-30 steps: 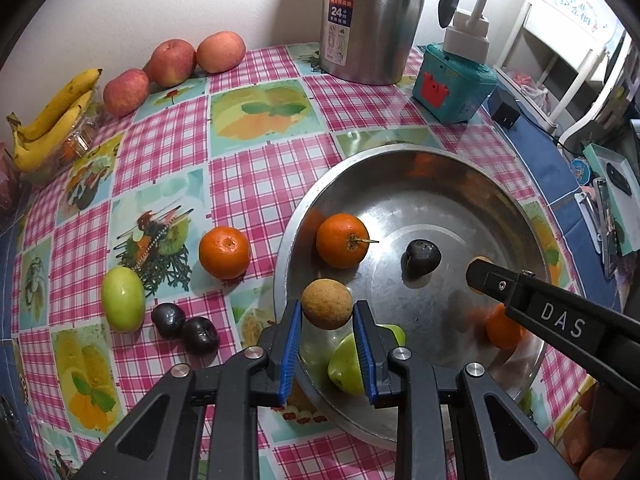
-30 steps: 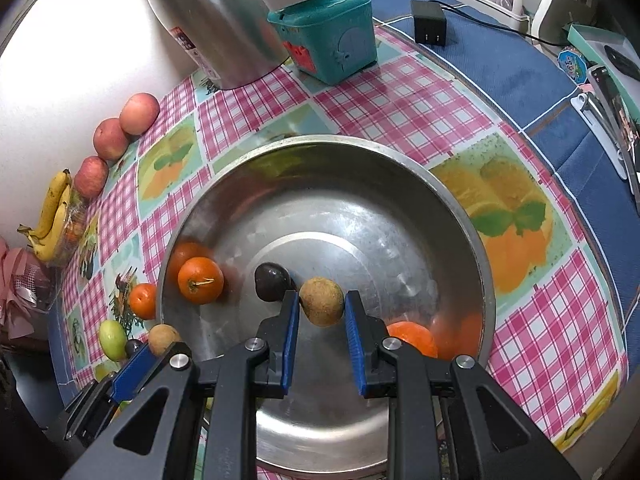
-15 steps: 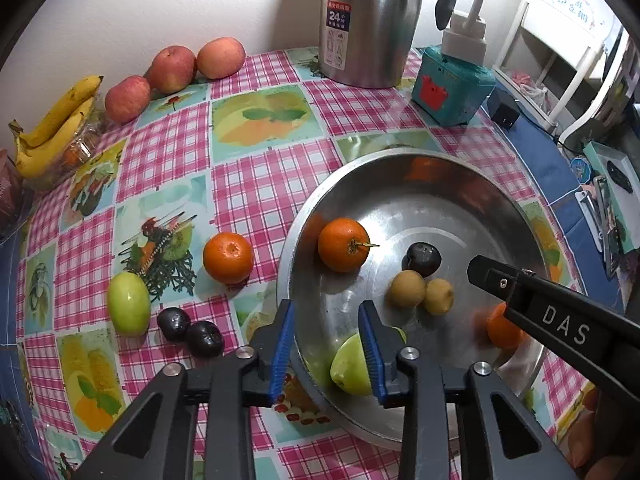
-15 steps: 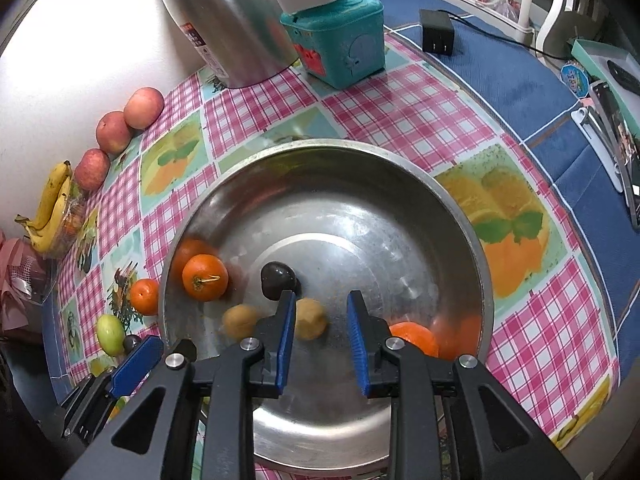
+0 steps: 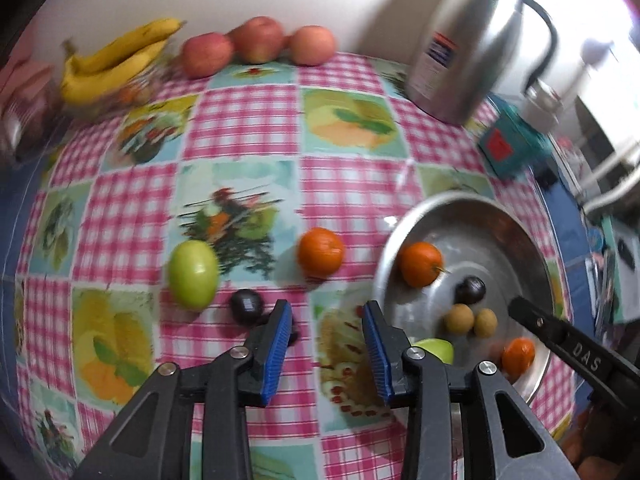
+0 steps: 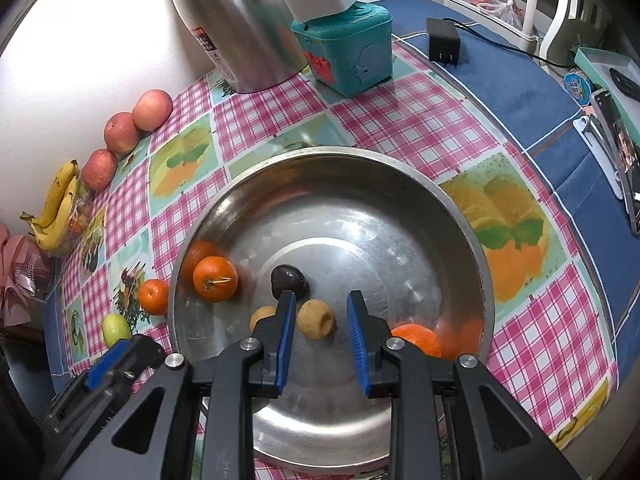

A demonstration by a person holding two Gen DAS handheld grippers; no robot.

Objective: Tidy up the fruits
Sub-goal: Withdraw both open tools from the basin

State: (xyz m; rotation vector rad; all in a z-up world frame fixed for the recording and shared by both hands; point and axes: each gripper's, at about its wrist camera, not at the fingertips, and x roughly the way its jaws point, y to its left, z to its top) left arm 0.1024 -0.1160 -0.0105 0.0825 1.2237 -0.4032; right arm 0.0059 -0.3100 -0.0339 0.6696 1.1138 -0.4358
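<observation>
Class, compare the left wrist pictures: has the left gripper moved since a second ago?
Yes. The left gripper has swung left, off the steel bowl it was over, and now opens above the tablecloth beside the dark plums.

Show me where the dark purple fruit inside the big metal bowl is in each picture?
Left wrist view: the dark purple fruit sits at right of centre in the metal bowl, just above two small tan fruits.
Right wrist view: the same fruit lies near the middle of the bowl, just beyond the right gripper.
Shared landmark: the stemmed orange beside it, on its left in both views.
</observation>
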